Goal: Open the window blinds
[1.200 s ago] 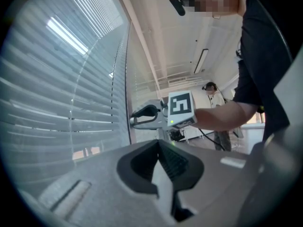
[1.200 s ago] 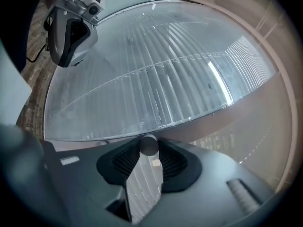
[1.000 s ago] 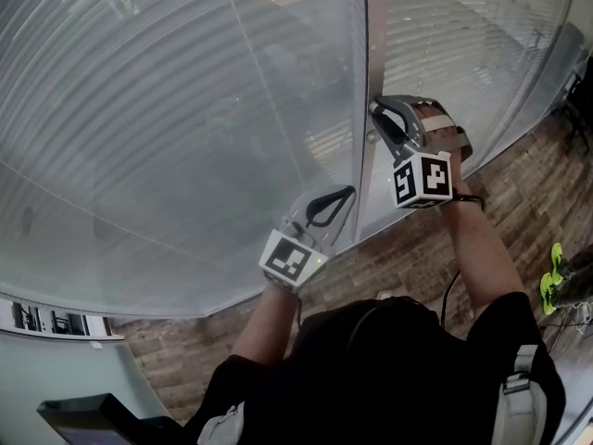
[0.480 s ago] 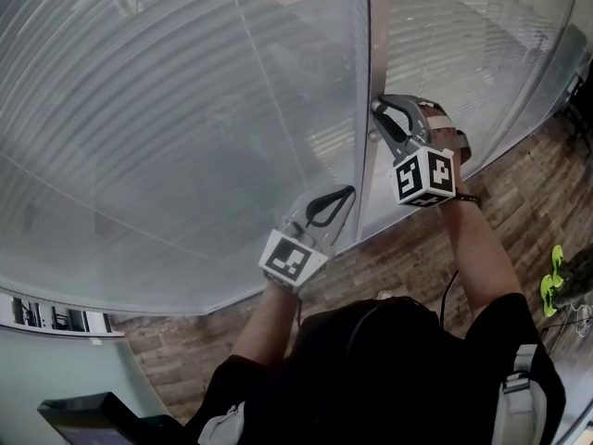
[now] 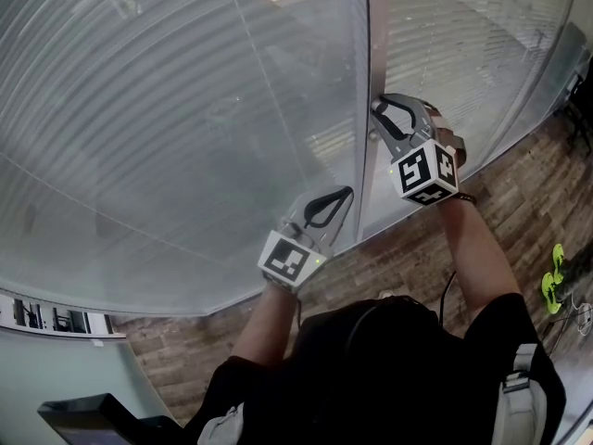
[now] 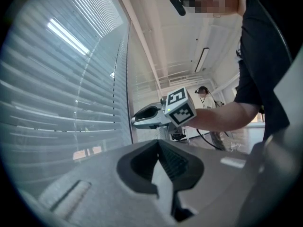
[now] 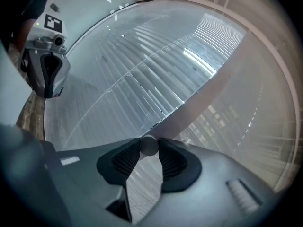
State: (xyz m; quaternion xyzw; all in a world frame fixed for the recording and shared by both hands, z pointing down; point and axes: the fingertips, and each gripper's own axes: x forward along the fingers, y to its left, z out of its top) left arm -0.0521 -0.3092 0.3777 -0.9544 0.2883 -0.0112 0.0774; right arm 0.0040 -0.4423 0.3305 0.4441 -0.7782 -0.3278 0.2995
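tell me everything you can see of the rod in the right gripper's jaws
The rod is a slim, smooth, pale grey cylinder, plastic or metal by its look, seen almost end-on as a round disc. The right gripper clamps it at the tips of its dark ribbed pads. It stands before the blinds, beside the window post. Its length is hidden.

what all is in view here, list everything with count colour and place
blinds: two panels, pale grey, either side of the post
window post: one, light grey, upright between the panels
rod: one, grey, round, by the post
floor: brown wood planks, below the window
lime item: at least one, on the floor far right, too small to identify
left hand-held gripper: one, grey, jaws together, empty, lower down beside the post
right hand-held gripper: one, grey, clamped on the rod
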